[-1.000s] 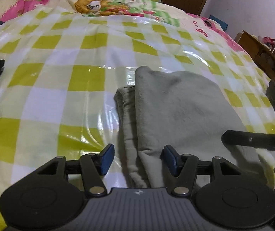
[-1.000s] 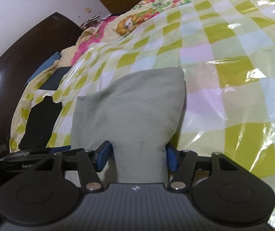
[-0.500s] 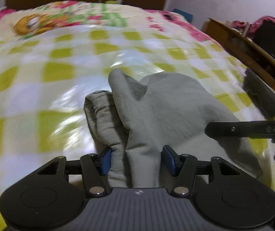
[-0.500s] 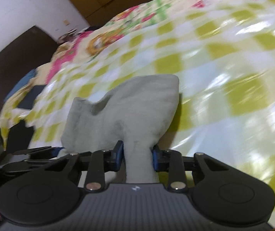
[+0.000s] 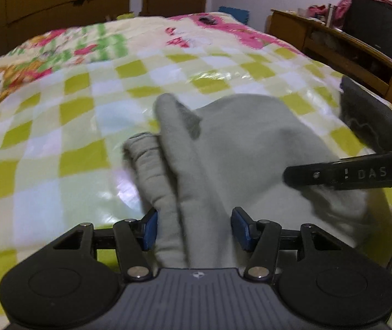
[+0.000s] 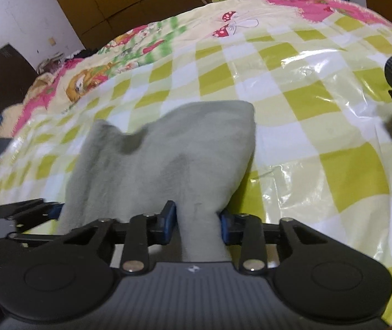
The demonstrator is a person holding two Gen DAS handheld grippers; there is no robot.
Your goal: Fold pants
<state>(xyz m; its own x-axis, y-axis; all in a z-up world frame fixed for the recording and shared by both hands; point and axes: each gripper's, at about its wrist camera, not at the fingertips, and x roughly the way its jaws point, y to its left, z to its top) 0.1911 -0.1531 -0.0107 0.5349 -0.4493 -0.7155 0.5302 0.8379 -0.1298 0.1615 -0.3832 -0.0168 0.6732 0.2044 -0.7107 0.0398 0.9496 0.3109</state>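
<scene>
Pants (image 5: 240,148) on checked cover (image 5: 58,137), long axis running away from both grippers. R gripper (image 6: 197,224) just eased, pinching near edge; L gripper (image 5: 193,229) half-wide astride cloth, grip unclear.

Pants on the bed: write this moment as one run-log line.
pants: grey, part-folded | left gripper: pants between jaws | right gripper: clamps pants, jaws just reopened slightly | sheet: checked

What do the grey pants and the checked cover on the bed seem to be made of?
The pants look like soft knit or fleece cloth, matte: they show no shine, and they fold in thick, rounded rolls. The checked cover looks like plastic or coated sheeting, glossy: it shows bright white glare and sharp wrinkles. Neither is certain from looks alone.
</scene>
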